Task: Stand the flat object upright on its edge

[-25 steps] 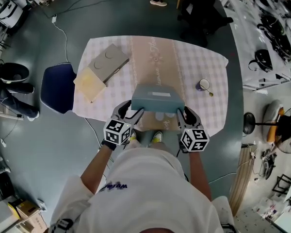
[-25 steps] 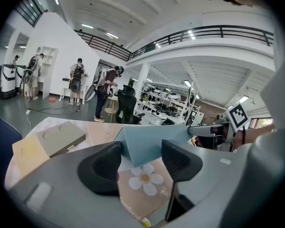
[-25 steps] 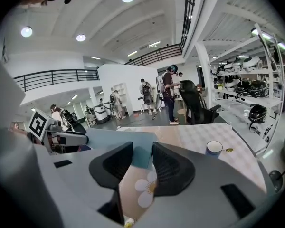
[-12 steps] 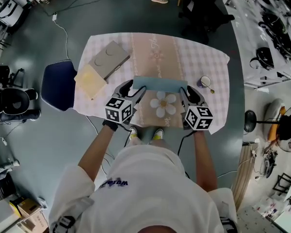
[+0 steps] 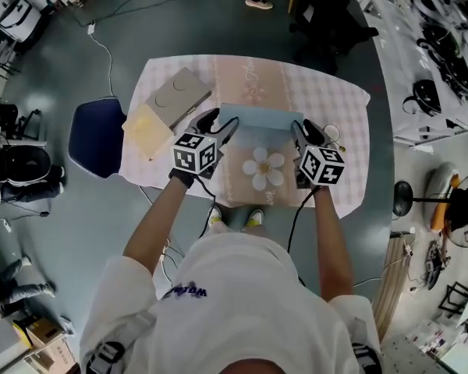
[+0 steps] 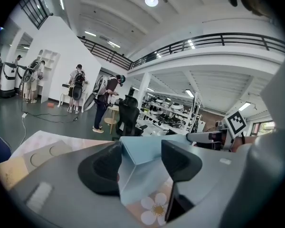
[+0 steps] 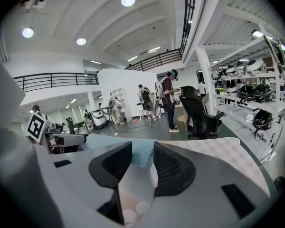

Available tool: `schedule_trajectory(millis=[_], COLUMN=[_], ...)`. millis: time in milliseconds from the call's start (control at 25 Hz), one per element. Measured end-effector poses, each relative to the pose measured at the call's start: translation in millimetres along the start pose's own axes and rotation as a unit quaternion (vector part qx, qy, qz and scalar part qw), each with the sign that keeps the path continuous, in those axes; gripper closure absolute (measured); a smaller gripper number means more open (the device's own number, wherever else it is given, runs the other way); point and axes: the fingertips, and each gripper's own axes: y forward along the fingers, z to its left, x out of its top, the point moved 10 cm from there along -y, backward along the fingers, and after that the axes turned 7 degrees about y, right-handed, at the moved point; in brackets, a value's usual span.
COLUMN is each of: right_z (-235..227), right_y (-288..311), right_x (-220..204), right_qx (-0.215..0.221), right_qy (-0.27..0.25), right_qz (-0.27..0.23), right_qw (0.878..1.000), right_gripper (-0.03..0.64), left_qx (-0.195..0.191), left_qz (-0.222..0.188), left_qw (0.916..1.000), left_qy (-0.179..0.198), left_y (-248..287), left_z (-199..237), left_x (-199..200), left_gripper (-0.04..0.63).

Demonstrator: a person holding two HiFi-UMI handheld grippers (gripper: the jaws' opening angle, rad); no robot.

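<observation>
A small cup point(image 5: 331, 134) stands at the right side of the tabletop point(image 5: 335, 100), just beside the right claw point(image 5: 303, 131). What it holds cannot be made out. At the far left lie a closed flat grey box point(image 5: 177, 96) and a pale yellow flat piece point(image 5: 146, 128), touching each other. Nothing can be seen inside them.

The blue box point(image 5: 257, 119), flat and light in colour, is turned up on its long edge over the middle of the tabletop. From the head view only its narrow top side shows, just beyond the white flower point(image 5: 264, 167) printed on the brown runner. Whether its lower edge rests on the cloth or hangs just above it cannot be told.

The left claw point(image 5: 220, 125) is clenched on the box's left end. In the left gripper view a corner of the box sits between the two black pads, which press on both faces. The right claw is clenched on the right end, and in the right gripper view its pads pinch the thin side. The box spans the gap between the two claws, which are level with each other.
</observation>
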Motion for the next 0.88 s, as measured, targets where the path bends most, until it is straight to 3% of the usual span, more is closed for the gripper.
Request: schedule_trajectory(millis=[160, 280, 880], right_z=[-3.3, -4.0, -5.8], right_y=[2.3, 2.7, -2.8], right_x=[-1.5, -2.6, -1.5], right_qx=[0.004, 0.013, 0.01], right_qy=[0.019, 0.02, 0.007], right_qz=[-0.008, -0.005, -0.007], right_qw=[1.0, 1.0, 1.0], right_gripper=[0.463, 0.413, 0.408], left_qx=[0.003, 0.005, 0.015], left_qz=[-0.023, -0.025, -0.024], left_qw=[0.9995, 0.9995, 0.9995], left_qy=[-0.02, -0.019, -0.014], left_y=[3.1, 4.5, 0.4], left_z=[2.7, 2.0, 1.2], left_x=[1.2, 1.1, -0.6], left_gripper=[0.33, 0.325, 0.324])
